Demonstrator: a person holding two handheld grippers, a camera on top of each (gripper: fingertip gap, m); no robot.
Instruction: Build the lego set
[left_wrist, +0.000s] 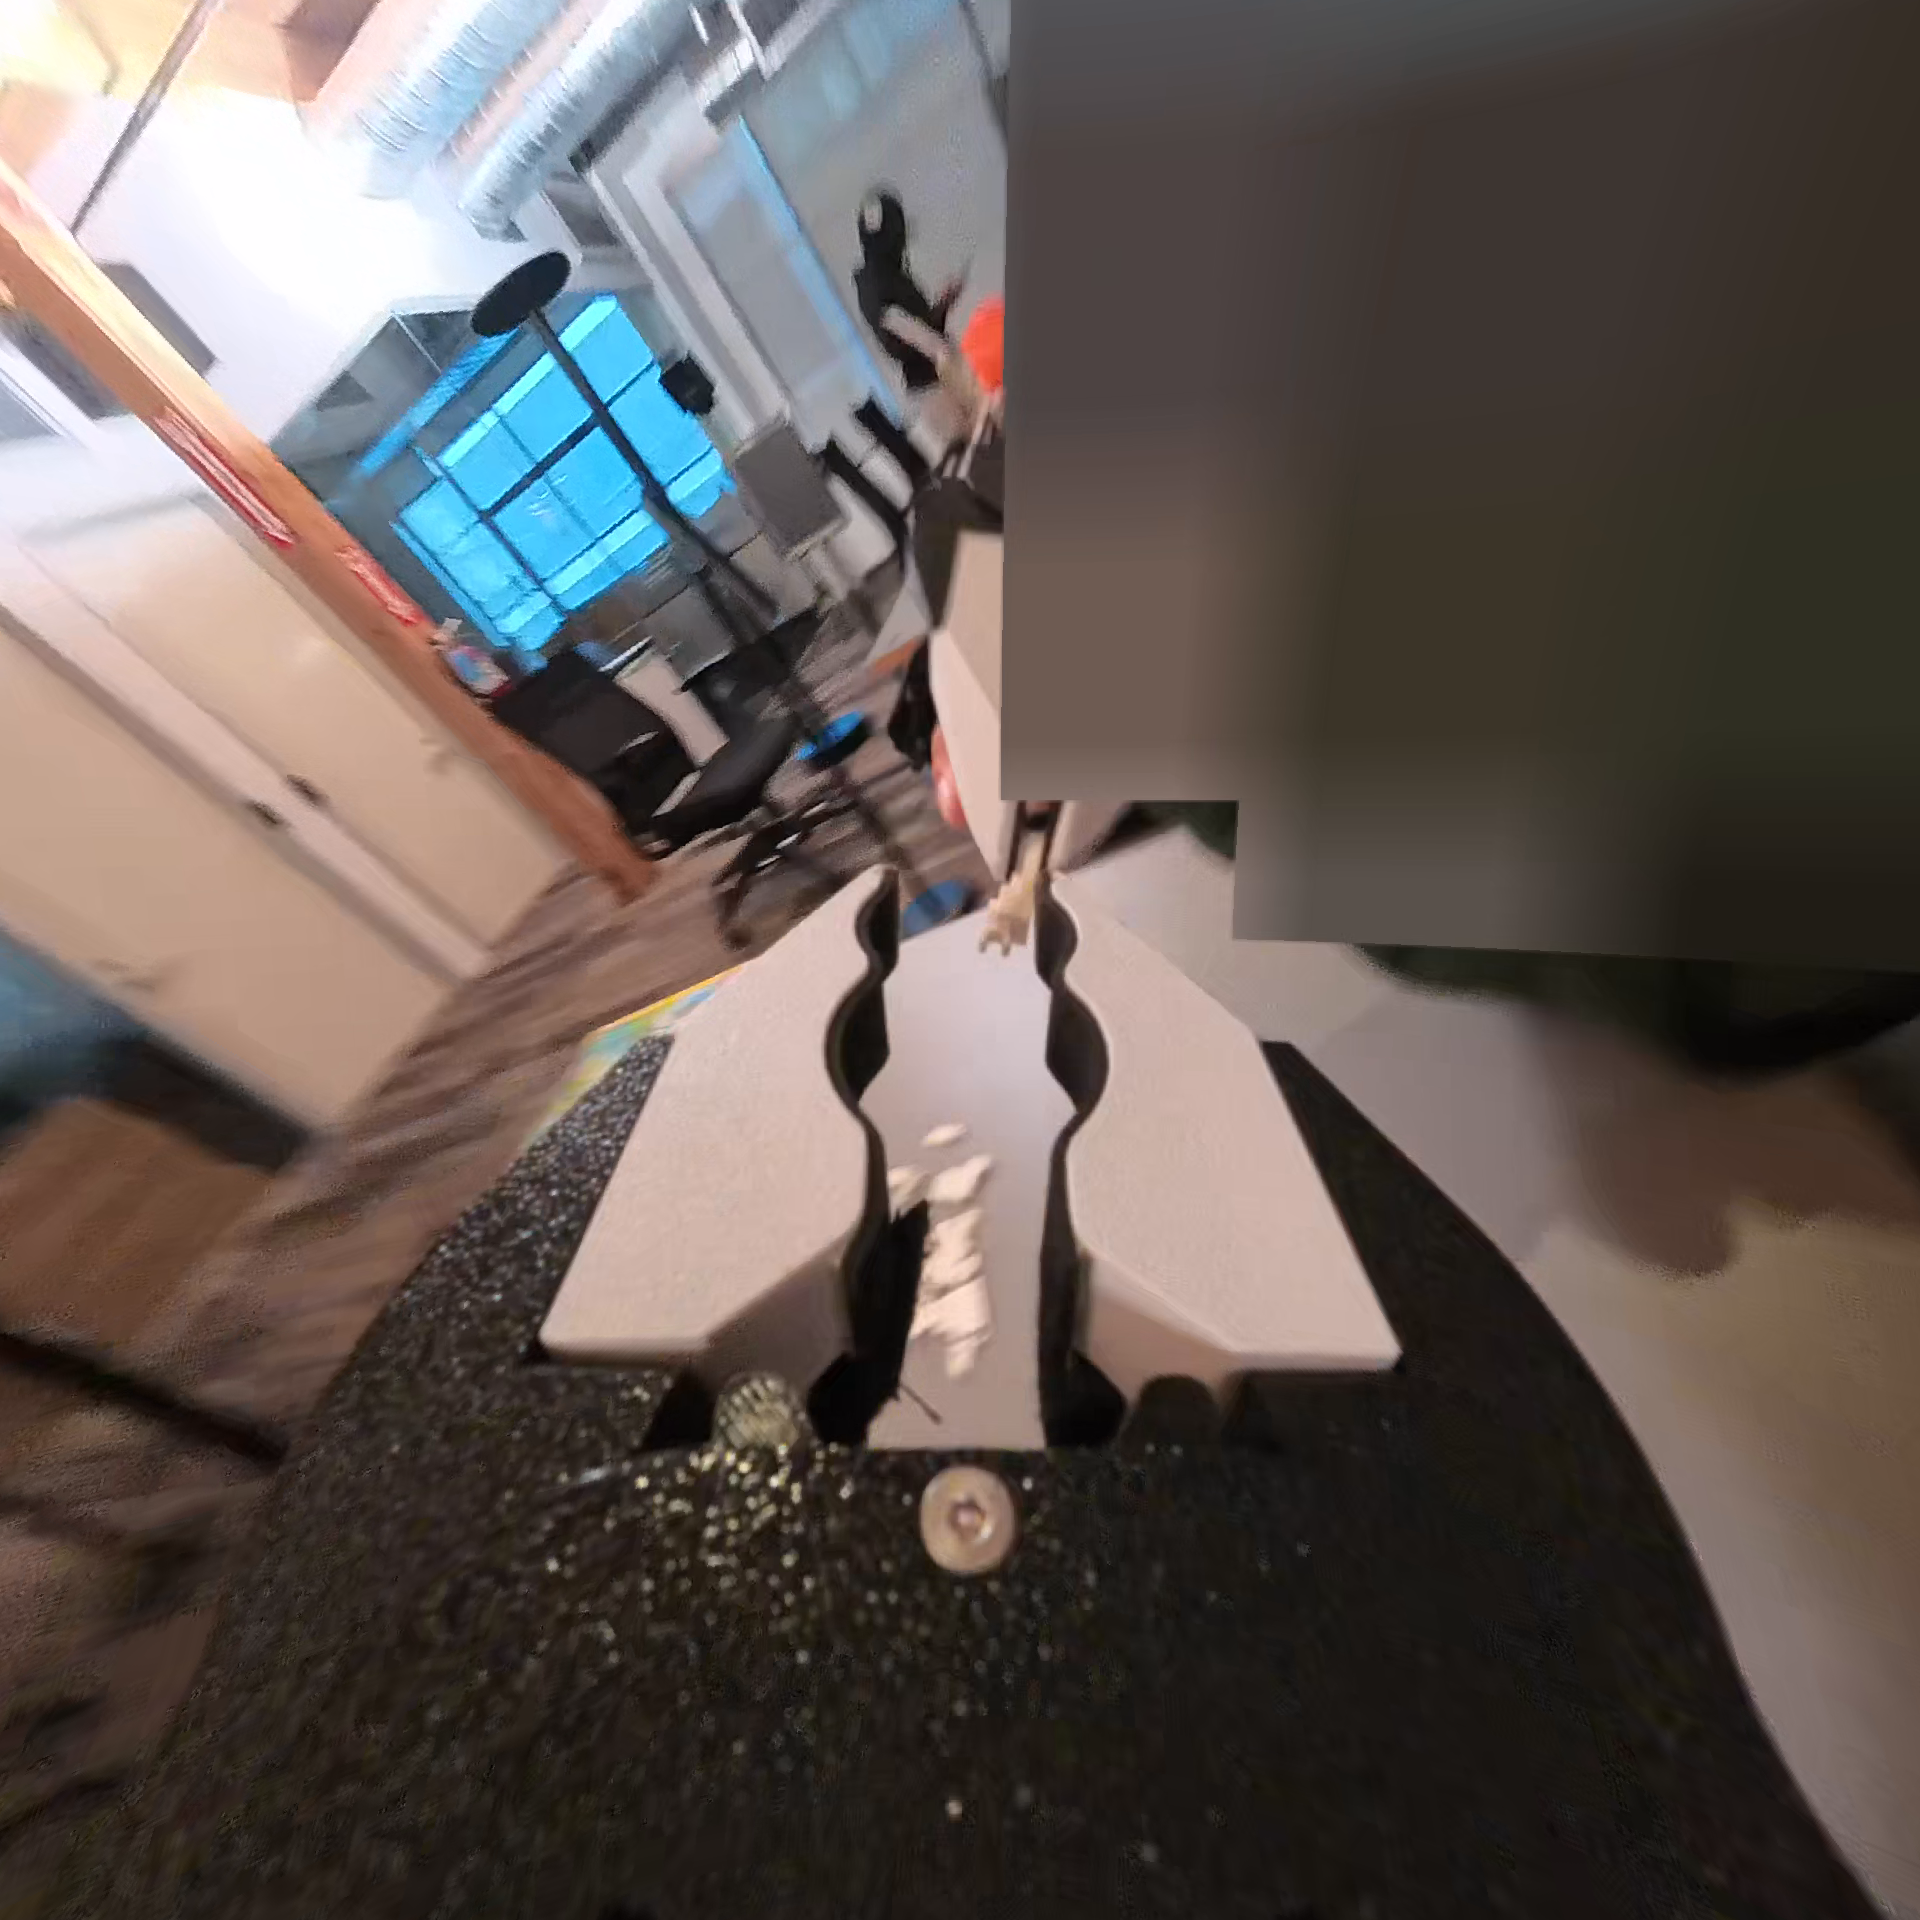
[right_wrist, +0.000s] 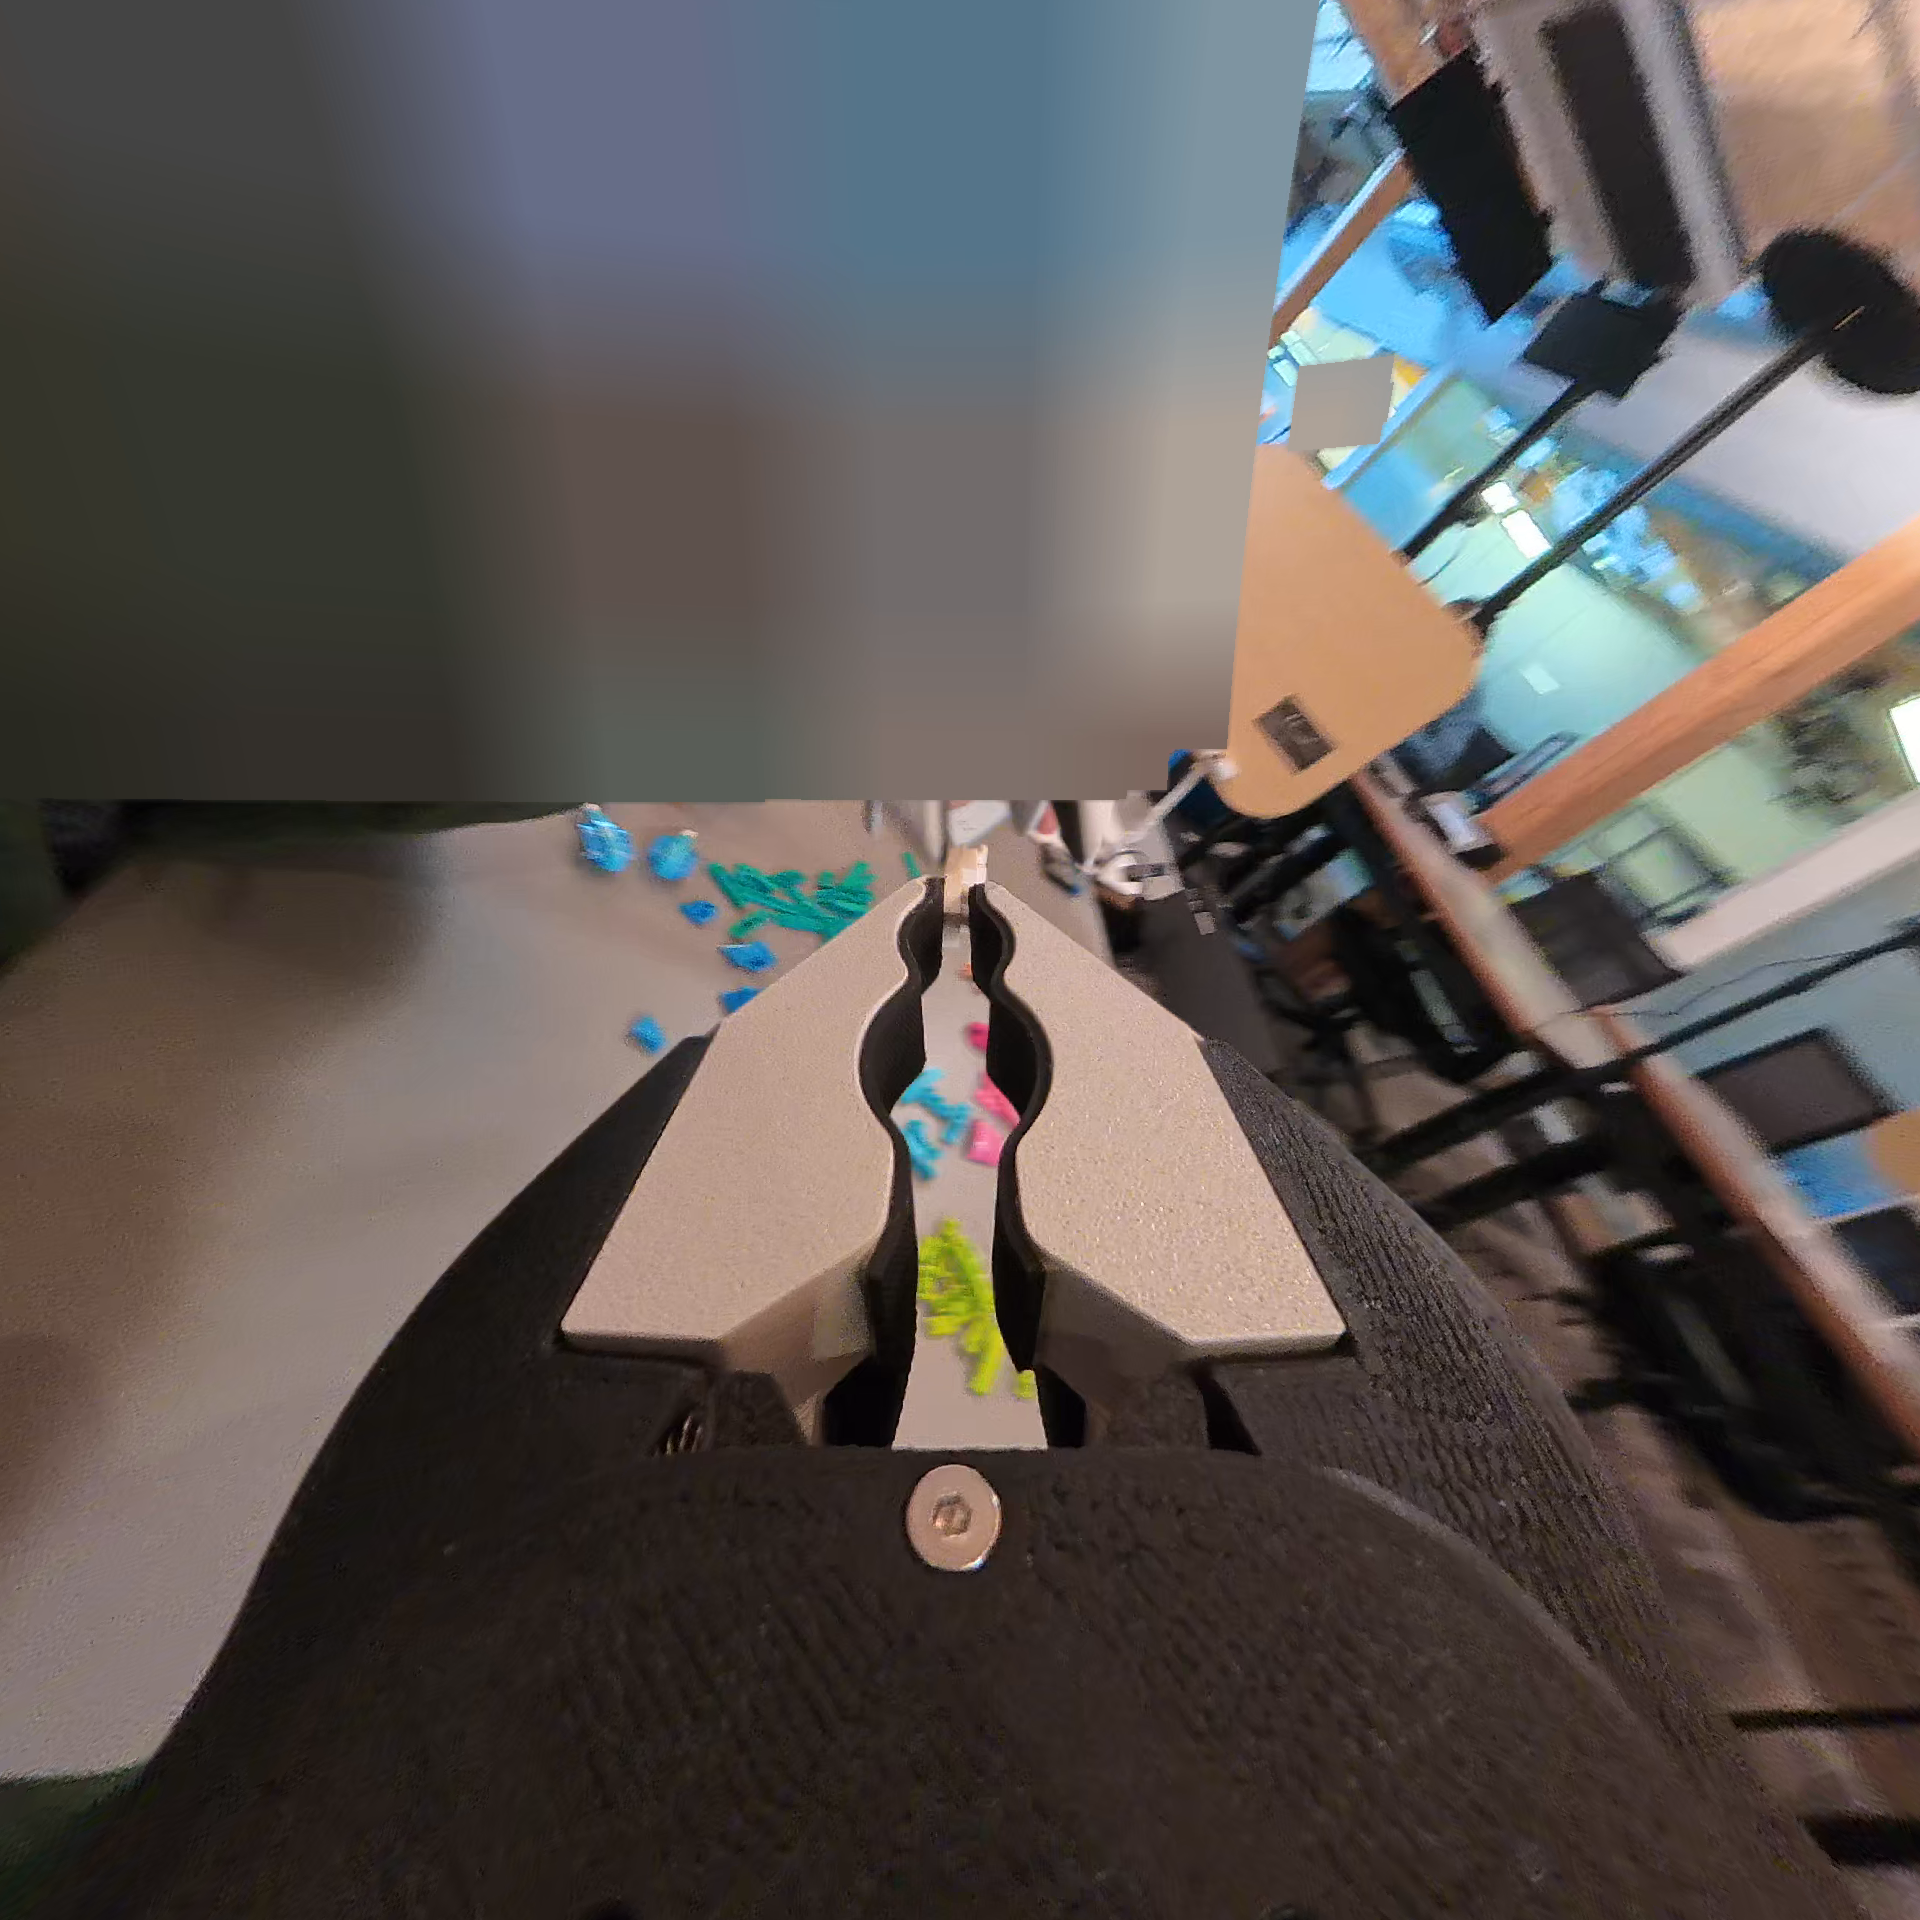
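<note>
My right gripper (right_wrist: 958, 896) is shut on a small white lego piece (right_wrist: 960, 873), pinched at the fingertips above the grey table (right_wrist: 260, 1039). The same white piece (left_wrist: 1010, 909) hangs just past my left gripper's tips in the left wrist view. My left gripper (left_wrist: 966, 899) is open and empty, with a pile of white lego pieces (left_wrist: 956, 1247) on the table showing through its gap. Piles of teal (right_wrist: 800, 896), blue (right_wrist: 605, 842), cyan (right_wrist: 928, 1122), pink (right_wrist: 992, 1127) and lime green (right_wrist: 961, 1309) pieces lie on the table under and ahead of the right gripper.
The table's right edge drops to a floor with black chair legs (right_wrist: 1455, 1091) and a long wooden desk edge (right_wrist: 1662, 1143). A tan board (right_wrist: 1340, 644) stands beyond the table. An office chair (left_wrist: 727, 774) and a black stand (left_wrist: 644, 468) are far off to the left.
</note>
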